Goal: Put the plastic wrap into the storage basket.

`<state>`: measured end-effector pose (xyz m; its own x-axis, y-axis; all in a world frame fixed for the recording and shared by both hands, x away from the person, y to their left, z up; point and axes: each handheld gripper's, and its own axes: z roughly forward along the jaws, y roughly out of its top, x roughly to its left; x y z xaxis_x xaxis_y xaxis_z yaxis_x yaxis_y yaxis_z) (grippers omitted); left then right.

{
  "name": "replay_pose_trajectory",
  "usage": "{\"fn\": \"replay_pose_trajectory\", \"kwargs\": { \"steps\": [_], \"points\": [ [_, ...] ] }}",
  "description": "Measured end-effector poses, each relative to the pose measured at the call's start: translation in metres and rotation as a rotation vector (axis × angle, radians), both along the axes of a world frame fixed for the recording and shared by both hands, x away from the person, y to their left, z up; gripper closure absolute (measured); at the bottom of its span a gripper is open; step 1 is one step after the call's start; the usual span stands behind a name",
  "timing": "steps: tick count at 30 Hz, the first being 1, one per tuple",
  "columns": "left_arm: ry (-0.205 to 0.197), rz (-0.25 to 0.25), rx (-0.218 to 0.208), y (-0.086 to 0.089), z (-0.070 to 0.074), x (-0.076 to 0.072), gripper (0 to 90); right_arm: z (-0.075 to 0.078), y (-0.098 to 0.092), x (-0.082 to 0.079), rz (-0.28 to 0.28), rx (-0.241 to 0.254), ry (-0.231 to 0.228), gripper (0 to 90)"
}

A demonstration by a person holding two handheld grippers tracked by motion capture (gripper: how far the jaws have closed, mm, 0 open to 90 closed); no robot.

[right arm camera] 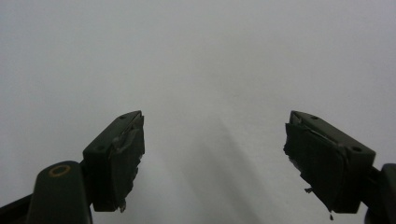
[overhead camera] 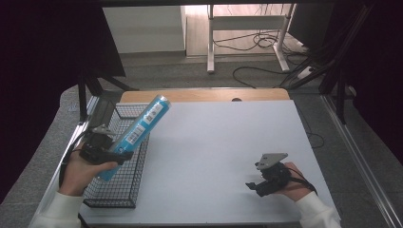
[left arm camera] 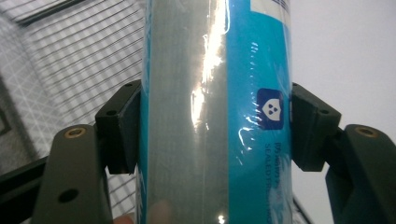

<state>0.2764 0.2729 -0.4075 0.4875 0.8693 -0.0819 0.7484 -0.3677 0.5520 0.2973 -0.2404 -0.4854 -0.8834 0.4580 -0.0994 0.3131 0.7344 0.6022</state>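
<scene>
Between clamped left tongs point(left arm camera: 212, 135), blue tube point(left arm camera: 212, 93)

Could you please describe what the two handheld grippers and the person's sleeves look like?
Both grippers are black with two blocky jaws. The left gripper shows brass-coloured rivets on its olive-dark arms; the right gripper has worn, frayed pads and carries a grey three-cornered plate on top. A black cable trails from the left one. The sleeves are white.

tube point(left arm camera: 215, 93) label | "SEALED…" – sideways white print, partly cut off | blue shield badge – above it
</scene>
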Motion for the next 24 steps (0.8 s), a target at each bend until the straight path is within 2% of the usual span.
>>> {"fn": "replay_pose_trajectory", "kwargs": {
  "steps": [7, 9, 13, 15, 19, 24],
  "points": [
    [0.017, 0.103, 0.002, 0.025, -0.008, -0.009, 31.8, -0.002, 0.003, 0.002, 0.002, -0.002, 0.006, 20.6],
    [0.017, 0.135, 0.021, 0.029, -0.012, -0.010, 31.8, -0.002, 0.003, 0.002, 0.006, -0.001, 0.004, 20.6],
    [0.035, 0.200, 0.002, 0.038, -0.024, -0.008, 31.9, -0.001, 0.005, 0.003, 0.014, 0.000, -0.002, 20.6],
    [0.044, 0.217, 0.004, 0.038, -0.027, -0.006, 31.9, -0.002, 0.006, 0.004, 0.015, -0.004, -0.001, 20.5],
    [0.058, 0.234, 0.040, 0.033, -0.033, -0.002, 31.9, -0.003, 0.006, 0.004, 0.011, -0.003, 0.002, 20.5],
    [0.083, 0.287, 0.027, 0.025, -0.042, 0.005, 31.8, -0.003, 0.005, 0.004, 0.017, 0.002, 0.000, 20.5]
  ]
}}
